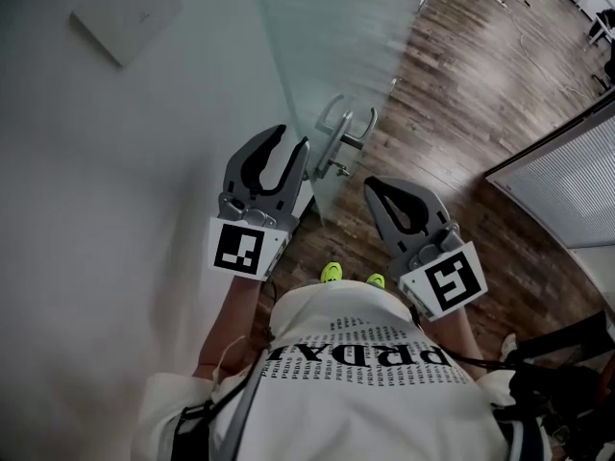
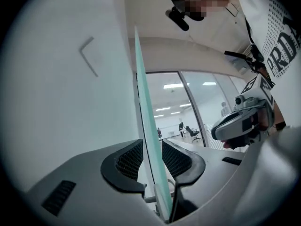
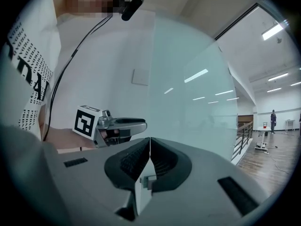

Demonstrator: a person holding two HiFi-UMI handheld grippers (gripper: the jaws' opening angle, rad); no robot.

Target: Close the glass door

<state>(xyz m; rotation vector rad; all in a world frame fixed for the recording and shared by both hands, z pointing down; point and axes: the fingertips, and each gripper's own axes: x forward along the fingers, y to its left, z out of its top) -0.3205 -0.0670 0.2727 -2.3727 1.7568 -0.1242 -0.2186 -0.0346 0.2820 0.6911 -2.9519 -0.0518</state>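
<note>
Between the jaws of my left gripper (image 2: 151,144) stands the free edge of the glass door (image 2: 146,98), a pale green strip rising straight up past the ribbed pads (image 2: 128,160). Those jaws are apart and straddle the edge; a thin sliver of light shows on the left pad's side, so I would not call it a clamp. From my head view the same gripper (image 1: 291,142) points at the far end of the scene, level, with the white wall (image 1: 96,181) to its left and the metal door handle (image 1: 344,134) just to its right, on the glass. A square wall plate (image 1: 125,12) sits far up the wall. My right gripper (image 1: 373,186) hangs near me, right of the handle and apart from the door, over the wooden floor (image 1: 461,84). Its own view shows its jaws (image 3: 150,140) together with nothing between them, and the glass pane (image 3: 197,93) spreading across the far side.
</note>
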